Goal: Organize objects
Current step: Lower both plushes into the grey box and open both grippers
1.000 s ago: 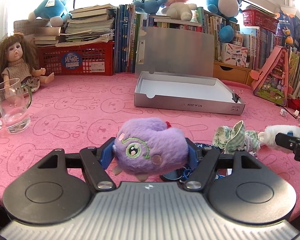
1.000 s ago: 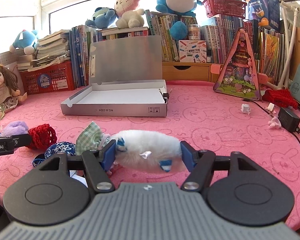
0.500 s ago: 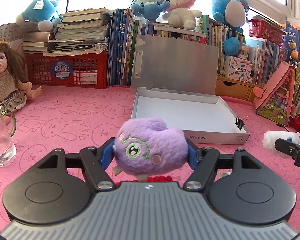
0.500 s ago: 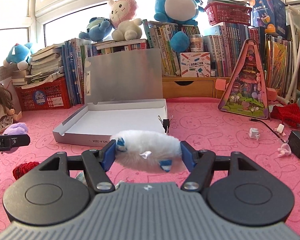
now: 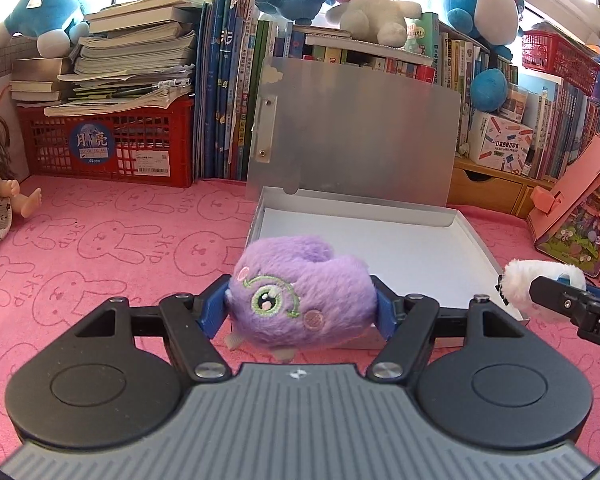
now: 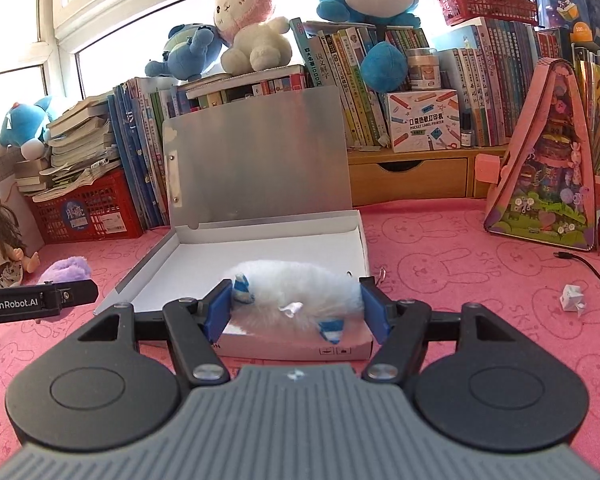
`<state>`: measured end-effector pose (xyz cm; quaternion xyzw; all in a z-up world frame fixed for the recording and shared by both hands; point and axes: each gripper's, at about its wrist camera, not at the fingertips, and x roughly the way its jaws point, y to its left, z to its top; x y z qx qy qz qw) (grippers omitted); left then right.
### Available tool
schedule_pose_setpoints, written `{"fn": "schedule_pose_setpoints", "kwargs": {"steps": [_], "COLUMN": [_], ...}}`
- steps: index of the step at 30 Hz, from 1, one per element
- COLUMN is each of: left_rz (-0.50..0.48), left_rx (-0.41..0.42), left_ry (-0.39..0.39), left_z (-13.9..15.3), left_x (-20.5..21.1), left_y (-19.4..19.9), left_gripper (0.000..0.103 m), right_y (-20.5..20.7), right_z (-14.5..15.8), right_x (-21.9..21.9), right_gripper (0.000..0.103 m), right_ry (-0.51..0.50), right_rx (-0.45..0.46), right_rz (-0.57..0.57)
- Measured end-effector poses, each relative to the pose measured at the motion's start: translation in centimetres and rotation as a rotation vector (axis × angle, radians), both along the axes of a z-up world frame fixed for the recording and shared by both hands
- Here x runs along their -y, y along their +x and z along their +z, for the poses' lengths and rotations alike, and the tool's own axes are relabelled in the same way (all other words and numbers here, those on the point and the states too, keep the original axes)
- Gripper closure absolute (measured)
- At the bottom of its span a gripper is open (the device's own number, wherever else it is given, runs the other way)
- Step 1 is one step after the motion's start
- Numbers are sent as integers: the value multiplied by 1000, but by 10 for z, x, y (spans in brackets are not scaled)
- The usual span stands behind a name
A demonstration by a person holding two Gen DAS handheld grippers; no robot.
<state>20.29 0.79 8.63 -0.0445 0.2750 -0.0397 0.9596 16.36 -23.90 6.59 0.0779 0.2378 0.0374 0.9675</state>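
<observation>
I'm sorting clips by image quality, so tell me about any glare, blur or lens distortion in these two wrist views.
Left wrist view: windows blown out white, edges bowed by fisheye, purple plush sharp. Right wrist view: backlit window glare, silver box lid evenly lit, white plush in focus, corners darkened.

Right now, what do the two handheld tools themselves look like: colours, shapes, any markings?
Both match. The left tool and right tool each have a grey ribbed body, two black round housings, black linkage arms with silver screws, and blue pads on the fingers. White lettering "GenRobot.AI" runs along the side of the left tool's black finger, seen from the right camera. No cables or sleeves show.
</observation>
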Motion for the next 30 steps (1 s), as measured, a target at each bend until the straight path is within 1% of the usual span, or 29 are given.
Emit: {"fn": "schedule_pose_setpoints", "kwargs": {"steps": [4, 8, 12, 16, 19, 22, 24, 30], "left_rz": [8, 2, 5, -2, -17, -11, -15, -30], "left_rx": [-23, -61, -84, -98, -127, -115, -109, -116], "left_ry": [17, 17, 23, 13, 20, 12, 22, 52], "left_z": [-10, -24, -35, -41, -37, -23, -16, -20], "left_x": [8, 12, 15, 15, 18, 21, 26, 39], "left_y": [26, 47, 61, 71, 88, 112, 128, 172], "left_gripper": [28, 28, 28, 28, 28, 28, 28, 28], "right_y": [20, 35, 47, 58, 69, 89, 105, 150], "right_z": [-8, -17, -25, -32, -31, -18, -11, -9], "right_x": [-10, -24, -33, -34, -35, -32, -29, -21], "right_gripper": [34, 34, 34, 34, 34, 34, 33, 33], "right_ry": [2, -43, -88, -78, -91, -89, -93, -57], "right_rx": [-25, -31, -39, -57, -70, -73, -77, -118], "right_rz": [40, 72, 81, 98, 113, 111, 93, 65]}}
